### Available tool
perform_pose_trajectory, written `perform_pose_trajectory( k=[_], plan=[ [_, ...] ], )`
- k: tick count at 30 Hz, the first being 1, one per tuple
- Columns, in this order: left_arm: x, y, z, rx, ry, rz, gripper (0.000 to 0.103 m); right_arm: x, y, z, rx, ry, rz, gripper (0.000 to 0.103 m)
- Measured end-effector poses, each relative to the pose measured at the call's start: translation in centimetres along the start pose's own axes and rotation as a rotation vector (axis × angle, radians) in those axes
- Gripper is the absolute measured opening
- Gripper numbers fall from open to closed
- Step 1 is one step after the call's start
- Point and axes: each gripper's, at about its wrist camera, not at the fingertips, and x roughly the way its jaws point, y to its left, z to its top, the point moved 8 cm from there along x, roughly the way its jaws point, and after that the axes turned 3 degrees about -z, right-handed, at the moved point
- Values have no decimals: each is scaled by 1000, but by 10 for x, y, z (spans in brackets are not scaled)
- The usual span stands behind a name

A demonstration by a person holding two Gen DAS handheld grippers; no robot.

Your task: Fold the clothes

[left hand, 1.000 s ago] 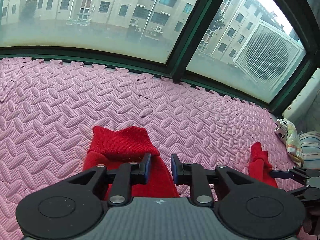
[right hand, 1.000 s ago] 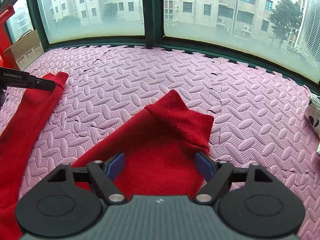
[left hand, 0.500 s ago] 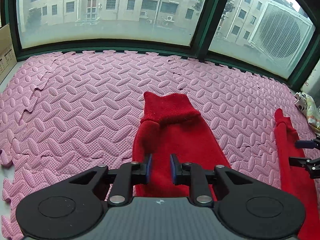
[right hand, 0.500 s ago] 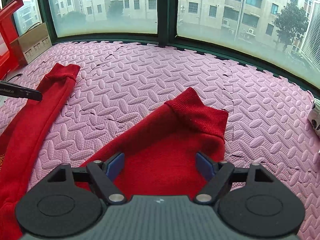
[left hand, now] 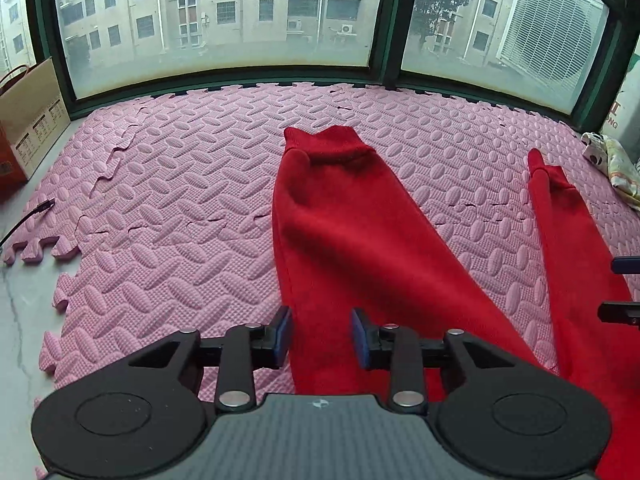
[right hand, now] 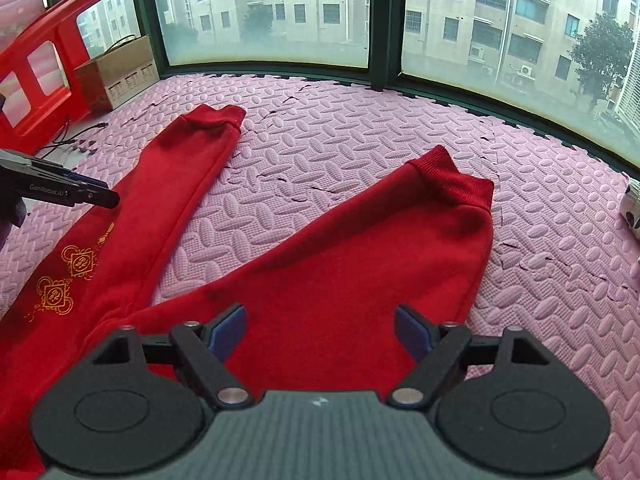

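Right wrist view, cardboard box contents hidden, red trousers on mat

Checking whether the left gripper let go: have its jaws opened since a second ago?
Yes. The left gripper now shows a wider gap between its blue pads over the red trouser leg; earlier they were nearly together.

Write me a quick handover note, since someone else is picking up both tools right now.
Left tool: open, holding nothing, over the left leg of the red pants.
Right tool: wide open, empty, over the right leg.
Pants lie flat on the pink foam mat, legs spread in a V, cuffs toward the window.
Done: pants laid out. Left: every fold; probably bring one leg over the other first.
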Motion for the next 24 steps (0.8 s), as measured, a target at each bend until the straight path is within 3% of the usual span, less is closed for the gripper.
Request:
perform_pose_trajectory(
  k=[1, 4, 9, 15, 18, 24],
  plan=[
    [-1, -1, -3, 5, -8, 6, 18, -4, 4, -3, 0, -3, 5, 83],
    [-6, 1, -7, 16, -33, 37, 5, -14, 17, -13, -5, -8, 18, 83],
    [-18, 14, -12, -14, -61, 76, 3, -19, 30, -34, -62, 4, -13, 86],
    [-33, 16, -13, -77, -80, 50, 4, -27, 25, -42, -30, -13, -33, 86],
    [-43, -8, -10, -47, -109, -12, 4, -32, 27, -41, -19, -30, -30, 86],
    [-29, -66, -24, 64, -44, -134, 5, -33, 32, -44, -11, -31, -21, 86]
  ],
)
